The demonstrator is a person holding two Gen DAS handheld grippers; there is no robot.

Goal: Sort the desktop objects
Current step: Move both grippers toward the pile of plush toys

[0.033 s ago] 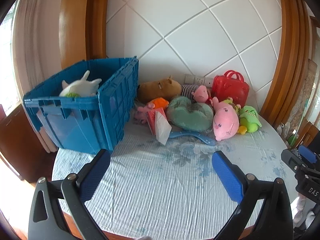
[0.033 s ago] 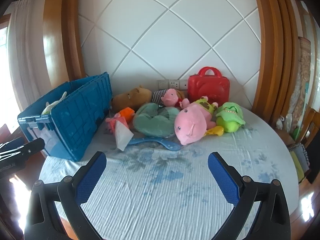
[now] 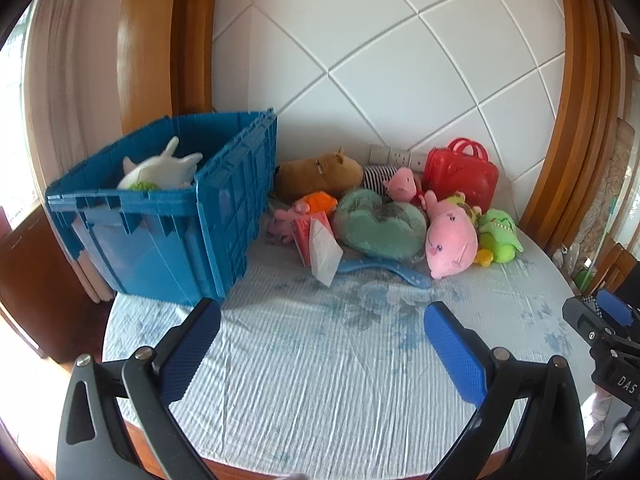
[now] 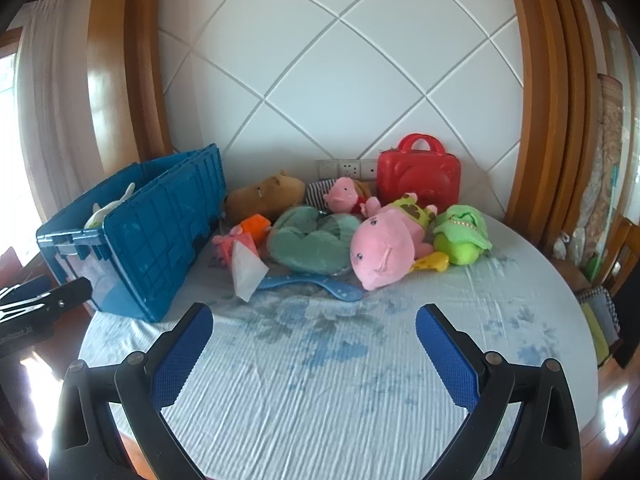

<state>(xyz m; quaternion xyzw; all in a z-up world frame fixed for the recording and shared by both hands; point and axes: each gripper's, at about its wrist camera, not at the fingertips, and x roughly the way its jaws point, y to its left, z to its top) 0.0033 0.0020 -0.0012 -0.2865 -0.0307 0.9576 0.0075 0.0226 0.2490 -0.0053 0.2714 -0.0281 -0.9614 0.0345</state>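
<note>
Left gripper [image 3: 322,344] and right gripper [image 4: 314,346] spread wide, empty, poised over bare worktop [image 4: 320,400]. Beyond, heaped against the wall: pink plush [image 4: 382,252], green cushion [image 4: 312,242], red case [image 4: 418,178]. Leftward, blue crate [image 3: 160,216] holding a white plush [image 3: 160,170].

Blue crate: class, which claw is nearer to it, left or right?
Left. The left claw hangs just before the blue crate's near corner; the right claw sits further right.

We read only "DAS" in white letters on the black body of the right hand-held gripper [image 3: 612,344] at the left wrist view's edge; other lettering is too blurred.
</note>
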